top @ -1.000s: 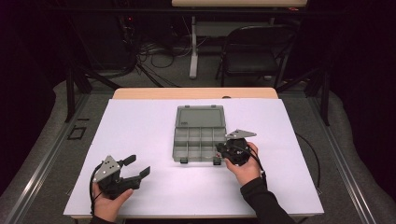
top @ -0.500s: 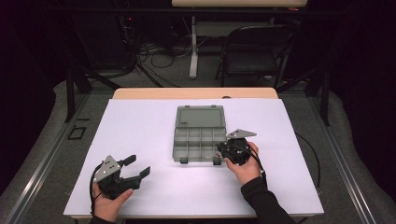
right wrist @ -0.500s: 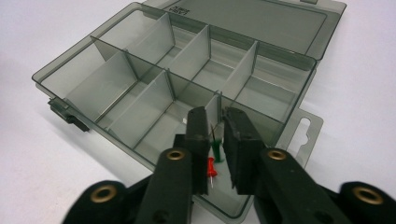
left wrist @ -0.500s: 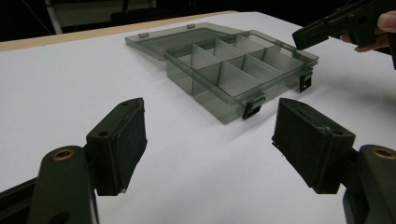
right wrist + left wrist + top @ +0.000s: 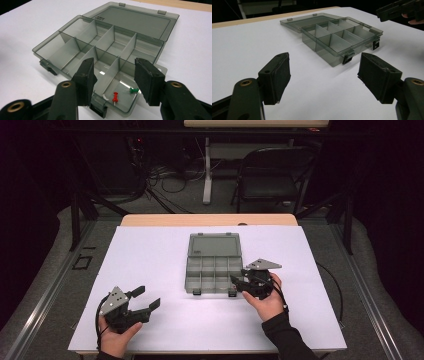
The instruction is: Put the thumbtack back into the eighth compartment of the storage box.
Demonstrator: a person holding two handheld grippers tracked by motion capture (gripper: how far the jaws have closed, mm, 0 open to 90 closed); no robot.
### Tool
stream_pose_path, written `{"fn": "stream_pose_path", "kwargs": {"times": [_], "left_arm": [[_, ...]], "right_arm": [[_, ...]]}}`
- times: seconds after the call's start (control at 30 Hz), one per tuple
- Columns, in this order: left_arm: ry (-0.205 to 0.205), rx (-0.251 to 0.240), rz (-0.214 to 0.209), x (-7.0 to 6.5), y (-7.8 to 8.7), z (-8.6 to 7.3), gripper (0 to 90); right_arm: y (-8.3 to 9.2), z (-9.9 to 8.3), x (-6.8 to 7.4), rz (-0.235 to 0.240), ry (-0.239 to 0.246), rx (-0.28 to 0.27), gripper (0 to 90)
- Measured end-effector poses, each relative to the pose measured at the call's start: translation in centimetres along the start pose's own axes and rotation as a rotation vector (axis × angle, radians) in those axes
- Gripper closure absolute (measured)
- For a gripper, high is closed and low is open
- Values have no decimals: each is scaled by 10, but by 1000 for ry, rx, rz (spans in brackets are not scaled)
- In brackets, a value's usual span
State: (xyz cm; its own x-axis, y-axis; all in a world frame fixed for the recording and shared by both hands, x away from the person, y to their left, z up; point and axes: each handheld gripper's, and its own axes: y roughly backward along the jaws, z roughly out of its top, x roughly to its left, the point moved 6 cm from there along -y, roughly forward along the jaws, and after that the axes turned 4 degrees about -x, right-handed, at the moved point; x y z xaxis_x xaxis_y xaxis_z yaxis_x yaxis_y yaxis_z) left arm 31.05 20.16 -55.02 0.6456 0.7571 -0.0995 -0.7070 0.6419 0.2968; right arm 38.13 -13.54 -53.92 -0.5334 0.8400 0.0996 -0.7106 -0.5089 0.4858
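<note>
Right gripper [image 5: 113, 77] jaws just opened over organizer box [image 5: 214, 265] corner, pushpins [image 5: 115, 96] beneath; left gripper [image 5: 141, 298] open, resting.

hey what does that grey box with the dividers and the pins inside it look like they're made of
Smoky grey see-through compartment box: likely hard glossy plastic; the table shows through its walls, which catch glints. Red push pin and green push pin: shiny, probably plastic heads with thin points, likely metal.

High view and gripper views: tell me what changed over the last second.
The right gripper has just been opening its jaws over the box; nothing is between them, and a red pin and a green pin lie in the compartment below. The left gripper, open, and the box stayed put.
</note>
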Motion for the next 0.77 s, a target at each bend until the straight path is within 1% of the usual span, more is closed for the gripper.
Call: {"fn": "stream_pose_path", "kwargs": {"times": [0.17, 0.33, 0.43, 0.53, 0.6, 0.7, 0.77], "left_arm": [[-1, 0, 3, 0, 0, 0, 254], [-1, 0, 3, 0, 0, 0, 254], [-1, 3, 6, 0, 0, 0, 254], [0, 3, 6, 1, 0, 0, 254], [2, 2, 14, 2, 0, 0, 254], [5, 1, 16, 3, 1, 0, 254], [9, -1, 18, 4, 1, 0, 253]], "right_arm": [[16, -2, 2, -7, 28, -26, 435], [34, -7, 0, -17, 37, -66, 406], [43, -12, -3, -29, 40, -79, 393], [51, -16, -6, -34, 29, -96, 375], [57, -20, -9, -42, 19, -107, 366], [64, -28, -15, -62, 10, -115, 359], [70, -33, -20, -86, 7, -116, 355]]}}
